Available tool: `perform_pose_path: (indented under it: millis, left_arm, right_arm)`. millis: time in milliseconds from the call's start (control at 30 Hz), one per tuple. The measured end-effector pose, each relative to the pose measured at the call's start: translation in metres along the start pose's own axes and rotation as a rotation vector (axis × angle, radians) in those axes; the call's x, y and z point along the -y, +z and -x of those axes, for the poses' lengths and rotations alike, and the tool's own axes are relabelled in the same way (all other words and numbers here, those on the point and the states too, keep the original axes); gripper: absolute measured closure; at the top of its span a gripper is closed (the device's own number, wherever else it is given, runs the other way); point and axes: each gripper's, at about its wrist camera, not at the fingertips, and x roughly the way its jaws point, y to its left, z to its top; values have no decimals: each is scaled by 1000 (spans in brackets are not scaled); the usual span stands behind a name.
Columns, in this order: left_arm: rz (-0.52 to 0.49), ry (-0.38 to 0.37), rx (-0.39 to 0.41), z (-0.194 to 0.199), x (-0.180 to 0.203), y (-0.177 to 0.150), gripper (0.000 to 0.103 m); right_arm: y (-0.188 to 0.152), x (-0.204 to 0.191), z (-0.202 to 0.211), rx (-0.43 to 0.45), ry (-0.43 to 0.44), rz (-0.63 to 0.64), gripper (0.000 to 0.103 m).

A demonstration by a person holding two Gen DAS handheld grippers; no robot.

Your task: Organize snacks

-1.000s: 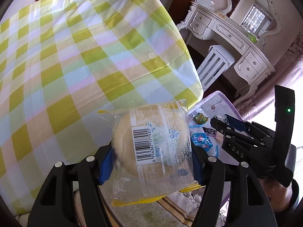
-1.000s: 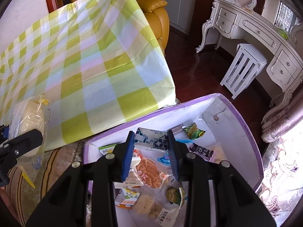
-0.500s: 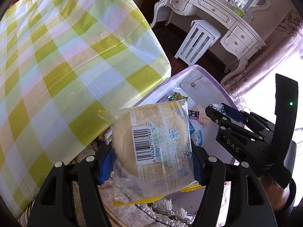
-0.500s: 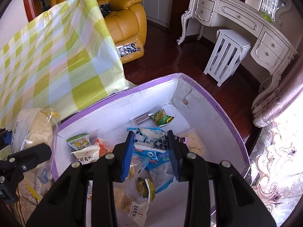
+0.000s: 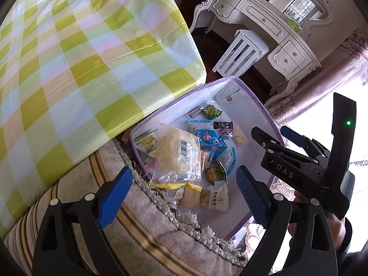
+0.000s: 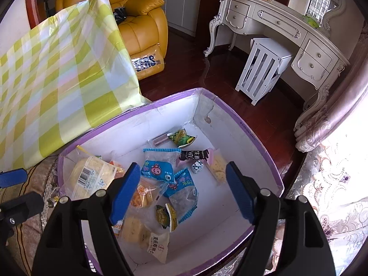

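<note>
Lying tilted in the box (image 5: 249, 96), bun packet (image 5: 177, 155), barcode end upward; both tools (image 5: 184, 192) (image 6: 182, 192) opening, empty.

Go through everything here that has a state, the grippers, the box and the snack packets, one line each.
Left gripper: jaws opening, nothing between them.
Right gripper: jaws opening, empty, above the box.
Purple-rimmed white box: open-topped, holding snacks.
Clear-wrapped round bun with barcode: released, leaning in the box's corner.
Blue cartoon-print packets: sealed, lying in the box.
Green snack packet: sealed, near the far wall.
</note>
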Motion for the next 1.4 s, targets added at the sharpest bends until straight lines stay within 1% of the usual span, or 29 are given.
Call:
perform_pose_path:
  millis: [167, 267, 400, 467, 700, 833, 1400]
  left_arm:
    - [62, -21, 14, 21, -12, -32, 12]
    - [63, -7, 37, 29, -11, -41, 10]
    - [35, 25, 36, 29, -4, -48, 7]
    - [30, 21, 32, 26, -5, -48, 4]
    - [66, -20, 42, 26, -13, -46, 4]
    - [56, -9, 37, 23, -10, -46, 4]
    - [69, -18, 41, 22, -12, -46, 4]
  right_arm:
    - [-16, -4, 18, -11, -18, 10, 26]
    - [-25, -6, 26, -17, -26, 17, 26]
    - [-32, -7, 34, -15, -43, 27, 26]
    - [-34, -8, 35, -15, -46, 31, 26]
    - [-35, -10, 33, -21, -48, 41, 26]
    - [-36, -10, 31, -26, -48, 44, 27]
    - [-37, -12, 25, -43, -40, 45, 26]
